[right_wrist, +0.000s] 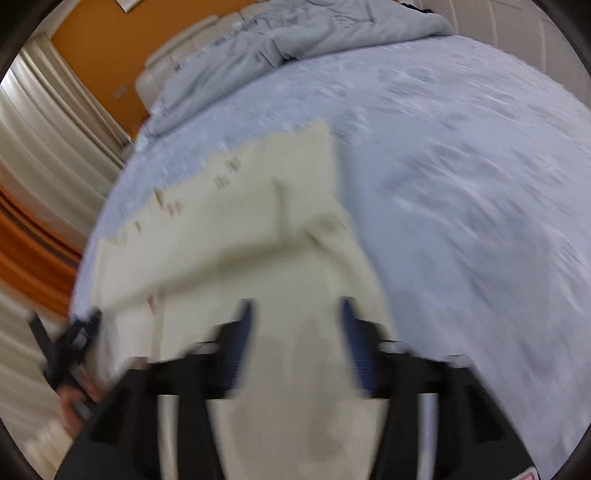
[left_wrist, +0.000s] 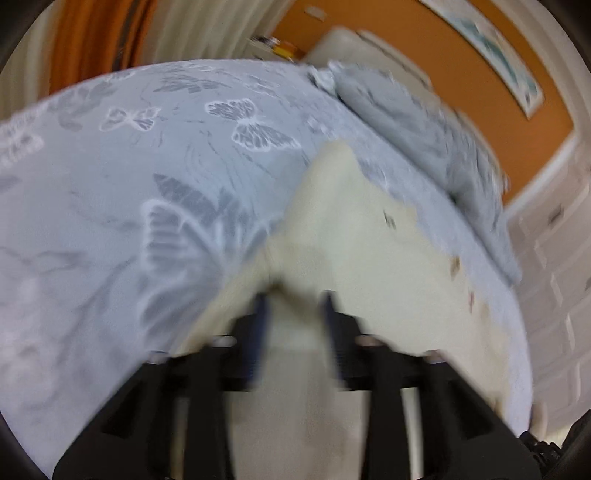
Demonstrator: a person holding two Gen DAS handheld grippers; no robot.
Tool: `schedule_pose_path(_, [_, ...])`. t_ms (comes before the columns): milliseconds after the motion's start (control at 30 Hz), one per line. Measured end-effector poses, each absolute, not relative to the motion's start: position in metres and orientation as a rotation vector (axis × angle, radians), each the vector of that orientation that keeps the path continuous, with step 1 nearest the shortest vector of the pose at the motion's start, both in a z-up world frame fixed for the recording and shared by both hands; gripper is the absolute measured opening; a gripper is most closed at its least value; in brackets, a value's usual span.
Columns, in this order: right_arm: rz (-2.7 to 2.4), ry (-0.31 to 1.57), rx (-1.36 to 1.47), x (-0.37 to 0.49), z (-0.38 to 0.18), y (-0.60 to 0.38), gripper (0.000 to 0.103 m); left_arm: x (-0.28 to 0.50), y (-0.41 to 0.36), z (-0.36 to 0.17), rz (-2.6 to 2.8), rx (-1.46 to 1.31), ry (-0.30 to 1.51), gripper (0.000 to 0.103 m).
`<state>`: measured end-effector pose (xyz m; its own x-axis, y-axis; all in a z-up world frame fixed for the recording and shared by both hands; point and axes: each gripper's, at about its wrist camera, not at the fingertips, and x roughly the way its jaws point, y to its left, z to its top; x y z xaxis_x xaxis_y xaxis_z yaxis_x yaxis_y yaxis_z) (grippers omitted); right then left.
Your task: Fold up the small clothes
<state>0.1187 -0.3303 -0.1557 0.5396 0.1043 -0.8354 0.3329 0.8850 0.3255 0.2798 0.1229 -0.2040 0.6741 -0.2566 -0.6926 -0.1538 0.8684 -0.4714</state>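
With both tools, left tool [left_wrist: 293, 306] and right tool [right_wrist: 295, 314], parted and empty over the cream garment [left_wrist: 354, 229] on the bed [left_wrist: 110, 177], smooth flat before regripping corners.

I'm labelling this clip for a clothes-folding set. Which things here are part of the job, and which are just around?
Part of the job:
- cream garment, lying on the bed
- left claw, open above it
- right claw, open above it

Just around:
- butterfly bedspread
- crumpled grey duvet
- curtains
- framed picture
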Motion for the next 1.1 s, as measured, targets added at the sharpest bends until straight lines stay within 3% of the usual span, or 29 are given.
schedule_pose_path(33, [-0.151, 1.025, 0.493, 0.092, -0.158, -0.333, 0.065, 0.259, 0.126, -0.195, -0.109, -0.529, 0.868, 0.073])
schedule_pose_path(100, [-0.163, 1.092, 0.535, 0.039, -0.168, -0.341, 0.067, 0.216, 0.138, -0.183, -0.107, -0.532, 0.900, 0.095])
schedule_pose_path(333, [-0.106, 1.182, 0.729, -0.038, -0.195, -0.330, 0.072, 0.093, 0.190, -0.201, 0.001, -0.563, 1.074, 0.097])
schedule_pose_path(433, [-0.070, 1.150, 0.771, -0.040, -0.207, -0.318, 0.073, 0.061, 0.190, -0.202, -0.003, -0.545, 1.037, 0.097])
schedule_pose_path(567, [-0.079, 1.080, 0.756, -0.036, -0.209, -0.308, 0.081, 0.058, 0.175, -0.203, 0.009, -0.487, 1.053, 0.098])
schedule_pose_path(700, [-0.073, 1.032, 0.767, -0.025, -0.211, -0.303, 0.081, 0.065, 0.173, -0.202, 0.012, -0.520, 1.061, 0.098])
schedule_pose_path(767, [-0.065, 1.021, 0.778, -0.025, -0.211, -0.300, 0.077, 0.069, 0.170, -0.201, -0.031, -0.585, 1.061, 0.089])
schedule_pose_path(833, [-0.061, 1.052, 0.791, -0.018, -0.214, -0.298, 0.047, 0.075, 0.166, -0.202, -0.053, -0.611, 1.091, 0.062])
schedule_pose_path(867, [-0.074, 1.090, 0.789, -0.014, -0.216, -0.297, 0.015, 0.077, 0.163, -0.203, -0.048, -0.605, 1.106, 0.053])
schedule_pose_path(900, [-0.080, 1.102, 0.794, -0.013, -0.217, -0.298, 0.009, 0.079, 0.159, -0.202, -0.055, -0.602, 1.116, 0.024])
schedule_pose_path(933, [-0.087, 1.098, 0.806, -0.014, -0.214, -0.298, 0.009, 0.084, 0.156, -0.204, -0.068, -0.602, 1.148, 0.010])
schedule_pose_path(1100, [-0.006, 0.981, 0.848, -0.023, -0.166, -0.298, 0.007, 0.076, 0.170, -0.184, -0.075, -0.721, 1.125, 0.009])
